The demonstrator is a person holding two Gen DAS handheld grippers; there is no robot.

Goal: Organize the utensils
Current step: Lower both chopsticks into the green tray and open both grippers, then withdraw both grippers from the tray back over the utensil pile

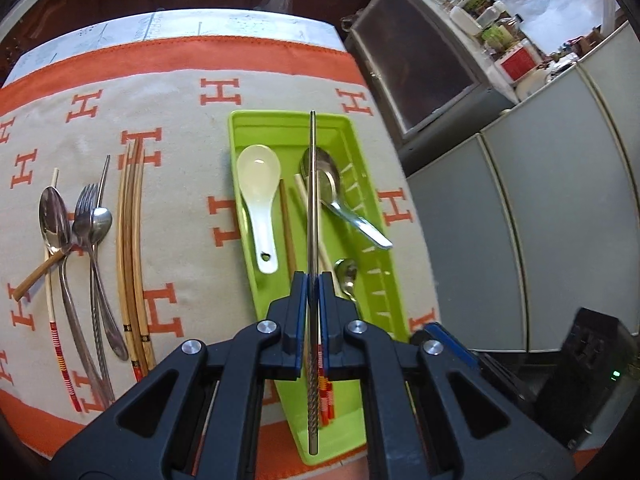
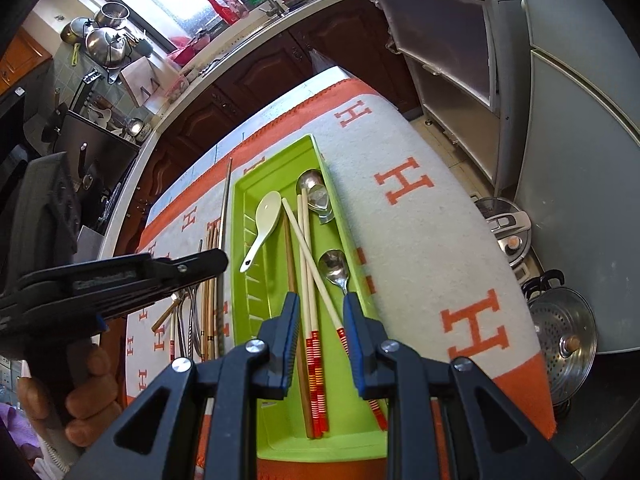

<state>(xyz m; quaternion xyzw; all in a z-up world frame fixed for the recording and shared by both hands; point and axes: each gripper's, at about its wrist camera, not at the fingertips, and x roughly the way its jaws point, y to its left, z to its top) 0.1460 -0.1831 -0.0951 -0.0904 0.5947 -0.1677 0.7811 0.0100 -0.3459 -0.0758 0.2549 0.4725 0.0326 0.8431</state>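
Observation:
My left gripper (image 1: pixel 313 280) is shut on a long metal chopstick (image 1: pixel 313 200), which hangs lengthwise above the green tray (image 1: pixel 276 128). In the tray lie a white ceramic spoon (image 1: pixel 258 176), a brown wooden chopstick (image 1: pixel 286 224), pale chopsticks and metal spoons (image 1: pixel 326 178). My right gripper (image 2: pixel 321 304) stands open over the tray's near end (image 2: pixel 256 280), with red-banded pale chopsticks (image 2: pixel 306 272) and a small metal spoon (image 2: pixel 336 266) below its fingers. From the right wrist, the left gripper (image 2: pixel 212 260) shows at the tray's left side, held by a hand.
Loose on the H-patterned cloth (image 1: pixel 192 160), left of the tray, lie a large spoon (image 1: pixel 54 216), forks (image 1: pixel 86 208) and bamboo chopsticks (image 1: pixel 130 240). The table edge runs just right of the tray. Beyond it stand grey cabinets (image 1: pixel 520 220) and steel pots (image 2: pixel 564 332) on the floor.

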